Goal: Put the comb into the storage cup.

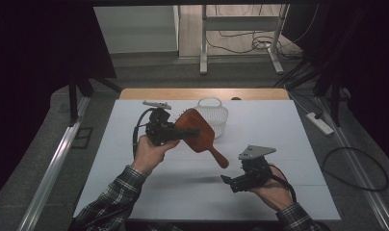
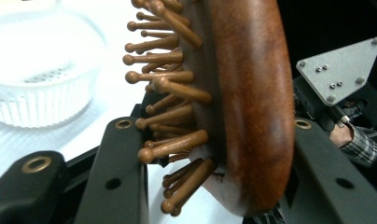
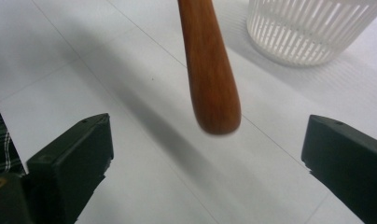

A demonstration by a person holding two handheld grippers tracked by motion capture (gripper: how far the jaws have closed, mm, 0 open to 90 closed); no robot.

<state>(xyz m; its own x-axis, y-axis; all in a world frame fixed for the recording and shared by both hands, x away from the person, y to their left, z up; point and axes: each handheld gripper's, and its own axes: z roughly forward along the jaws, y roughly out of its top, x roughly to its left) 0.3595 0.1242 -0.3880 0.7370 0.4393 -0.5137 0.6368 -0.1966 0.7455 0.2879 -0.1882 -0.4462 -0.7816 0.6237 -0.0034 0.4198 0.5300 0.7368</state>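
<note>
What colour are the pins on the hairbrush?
Brown wood like the hairbrush itself; its round-tipped pins show best in the left gripper view.

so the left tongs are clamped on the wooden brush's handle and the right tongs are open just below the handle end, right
Not quite: the left tongs grip the wooden hairbrush by its head, one jaw on the bristle side and one on the back, as the left gripper view shows. The handle end hangs free, and the right tongs are open near it.

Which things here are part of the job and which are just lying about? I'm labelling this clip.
In use:
wooden hairbrush, clamped by its head in the left gripper
right gripper, open below the handle
white basket, probably

Lying about:
power strip
floor cables
</note>
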